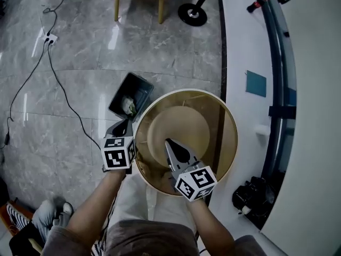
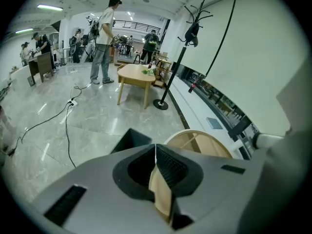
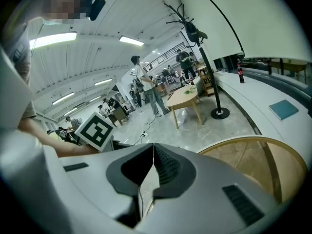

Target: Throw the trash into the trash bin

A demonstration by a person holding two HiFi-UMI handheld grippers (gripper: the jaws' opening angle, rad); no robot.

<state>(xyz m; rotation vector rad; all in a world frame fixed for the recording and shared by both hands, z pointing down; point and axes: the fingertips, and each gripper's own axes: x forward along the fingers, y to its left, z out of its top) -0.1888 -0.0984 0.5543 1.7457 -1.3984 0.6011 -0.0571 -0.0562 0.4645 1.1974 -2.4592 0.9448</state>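
Left hand-held gripper (image 1: pixel 126 126) hangs pressed together and empty just beside the black trash bin (image 1: pixel 143 82), while the right hand-held gripper (image 1: pixel 170 143), equally shut on nothing, is farther from the bin, over the round surface (image 1: pixel 221 121). Crumpled trash (image 1: pixel 128 105) lies inside the bin, so the drop looks done. Next comes finding more litter, and none shows.

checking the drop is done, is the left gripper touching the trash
Apart. The left gripper view shows the left gripper shut on nothing; in the head view the trash lies in the bin, clear of its tip.
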